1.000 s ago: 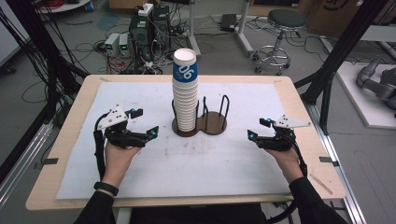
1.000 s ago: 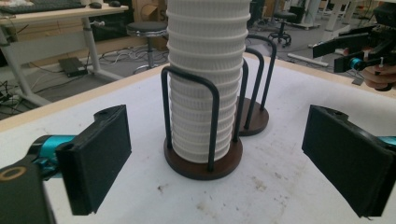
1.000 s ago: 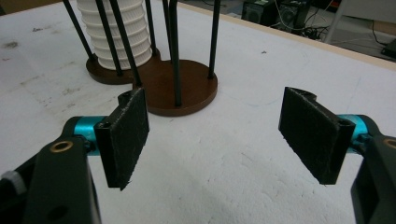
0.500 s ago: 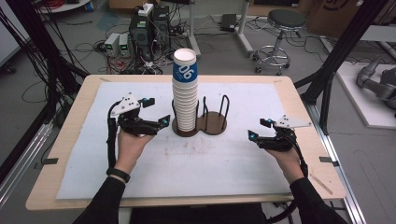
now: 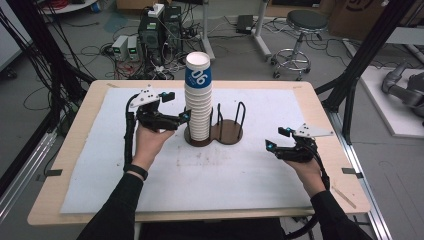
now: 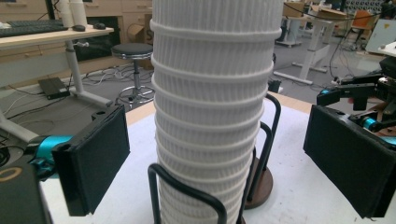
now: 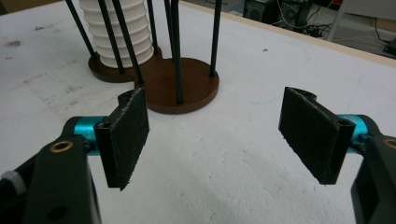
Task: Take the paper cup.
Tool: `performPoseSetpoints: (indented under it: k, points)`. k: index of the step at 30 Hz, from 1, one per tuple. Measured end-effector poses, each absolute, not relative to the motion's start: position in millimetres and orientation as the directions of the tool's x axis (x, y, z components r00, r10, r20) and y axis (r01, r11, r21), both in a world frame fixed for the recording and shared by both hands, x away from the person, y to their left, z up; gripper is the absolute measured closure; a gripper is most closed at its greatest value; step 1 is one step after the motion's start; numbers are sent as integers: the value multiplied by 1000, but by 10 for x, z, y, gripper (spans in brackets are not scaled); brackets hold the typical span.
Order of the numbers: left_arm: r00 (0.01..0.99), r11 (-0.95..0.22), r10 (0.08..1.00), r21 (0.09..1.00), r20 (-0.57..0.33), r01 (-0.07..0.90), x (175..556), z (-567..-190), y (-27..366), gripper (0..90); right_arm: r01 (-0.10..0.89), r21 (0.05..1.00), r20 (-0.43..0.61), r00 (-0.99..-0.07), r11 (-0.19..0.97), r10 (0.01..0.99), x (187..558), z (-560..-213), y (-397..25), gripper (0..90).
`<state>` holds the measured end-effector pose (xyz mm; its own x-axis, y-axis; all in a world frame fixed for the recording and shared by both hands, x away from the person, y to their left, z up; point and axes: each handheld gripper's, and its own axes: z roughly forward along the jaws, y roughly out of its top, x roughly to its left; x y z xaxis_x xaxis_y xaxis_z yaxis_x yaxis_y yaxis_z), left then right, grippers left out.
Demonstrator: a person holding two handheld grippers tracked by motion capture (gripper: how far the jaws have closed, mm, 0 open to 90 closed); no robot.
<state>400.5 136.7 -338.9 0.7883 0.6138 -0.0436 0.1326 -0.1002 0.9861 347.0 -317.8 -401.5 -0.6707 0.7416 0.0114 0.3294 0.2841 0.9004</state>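
Note:
A tall stack of white ribbed paper cups [image 5: 198, 100], the top one with a blue band, stands in the left ring of a brown two-base wire holder [image 5: 229, 133]. My left gripper [image 5: 177, 106] is open just left of the stack. In the left gripper view the cups [image 6: 212, 107] rise close ahead between the line of the two spread pads [image 6: 95, 158], untouched. My right gripper [image 5: 276, 138] rests open on the mat to the holder's right. Its view has nothing between its fingertips [image 7: 219, 135], with the holder's empty base [image 7: 187, 86] and the cups [image 7: 123, 32] farther off.
A white mat [image 5: 165, 190] covers the wooden table [image 5: 70, 150]. Black frame posts [image 5: 360, 65] stand at the table's right and left sides. A stool [image 5: 295, 30] and computer boxes [image 5: 150, 35] with cables lie on the floor beyond the far edge.
My left gripper has lifted off the mat and moved forward and right, up to the cup stack. The right gripper, the cups and the holder have stayed put.

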Motion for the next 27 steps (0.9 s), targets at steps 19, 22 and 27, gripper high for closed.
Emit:
performPoseSetpoints:
  k: [19, 22, 27]
  points:
    - [815, -110, 578, 987, -35, 120, 4288, -3293, 1097, 70, 328, 901, 13, -674, 283, 739, 3462, -4016, -3180, 249]
    - [820, -113, 571, 986, -39, 126, 4338, -3299, 1043, 70, 331, 901, 19, -674, 279, 739, 3458, -4015, -3176, 249]
    - [815, -89, 577, 988, -50, 123, 4377, -3329, 1005, 70, 329, 901, 16, -676, 282, 737, 3458, -4015, -3177, 249]
